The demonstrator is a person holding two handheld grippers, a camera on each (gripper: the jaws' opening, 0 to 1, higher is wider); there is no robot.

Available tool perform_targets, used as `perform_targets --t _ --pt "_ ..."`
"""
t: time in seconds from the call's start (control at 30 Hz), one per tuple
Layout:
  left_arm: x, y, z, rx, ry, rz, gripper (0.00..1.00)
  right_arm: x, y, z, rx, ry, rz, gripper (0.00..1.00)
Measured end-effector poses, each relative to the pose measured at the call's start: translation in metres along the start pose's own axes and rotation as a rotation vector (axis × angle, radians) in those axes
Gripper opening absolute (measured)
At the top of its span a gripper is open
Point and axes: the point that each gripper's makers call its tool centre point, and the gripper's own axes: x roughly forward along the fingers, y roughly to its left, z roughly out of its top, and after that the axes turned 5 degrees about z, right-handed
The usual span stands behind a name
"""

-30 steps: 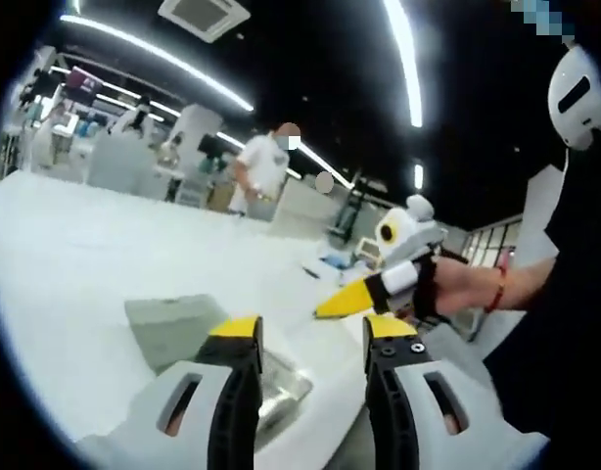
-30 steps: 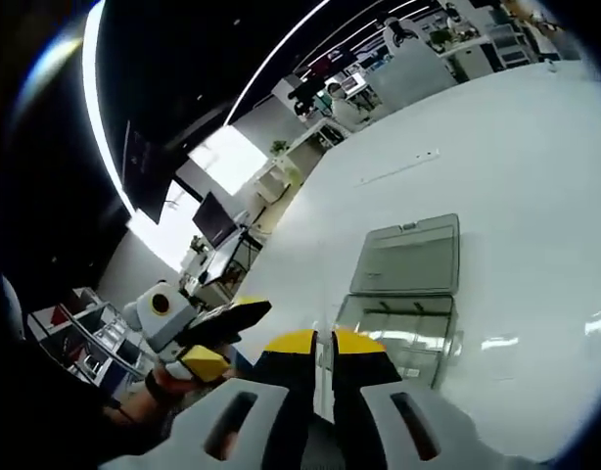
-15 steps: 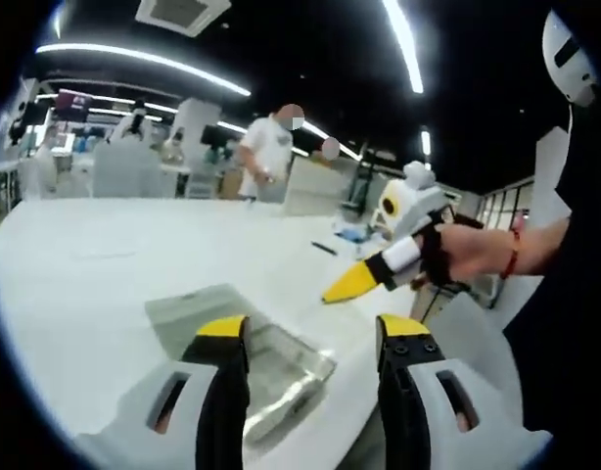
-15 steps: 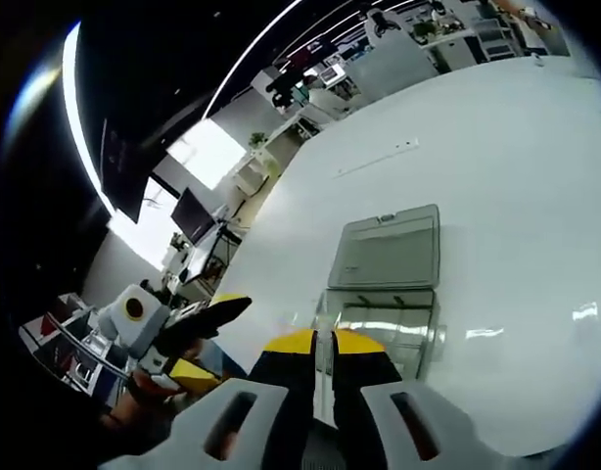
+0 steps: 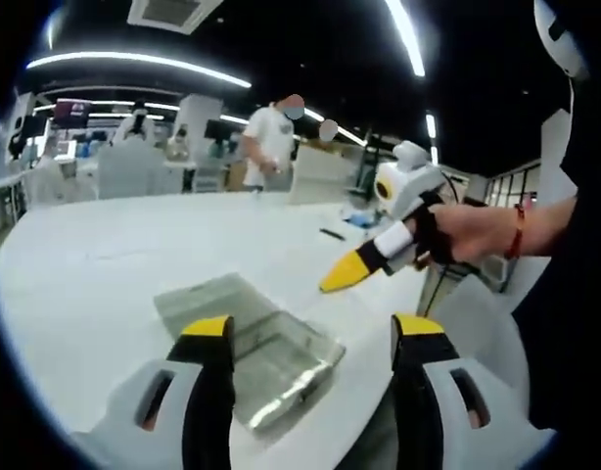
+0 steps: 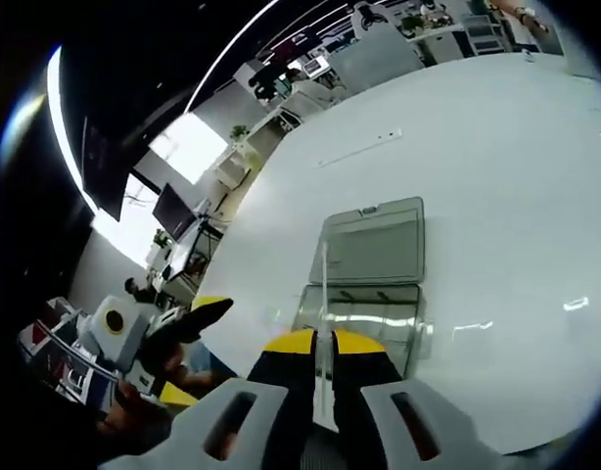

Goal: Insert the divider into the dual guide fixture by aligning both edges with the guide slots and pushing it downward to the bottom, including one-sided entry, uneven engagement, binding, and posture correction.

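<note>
**Divider held above the open fixture box**

The right tongs are pinched nearly closed on a thin clear divider, which stands on edge and rises from between the yellow tips. Beyond it, the clear dual guide fixture sits on the white tabletop with its grey lid folded back flat. The left tongs are spread wide and hold nothing, hovering near the fixture's corner. In the left gripper view, a hand carries the right tongs to the fixture's right.
</note>
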Motion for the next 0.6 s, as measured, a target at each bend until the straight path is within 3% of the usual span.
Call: perform_targets --t 0.6 --pt "0.006 0.008 -0.011 0.046 0.044 0.028 0.9 0.01 -0.015 -0.004 0.044 0.041 -0.064 0.0"
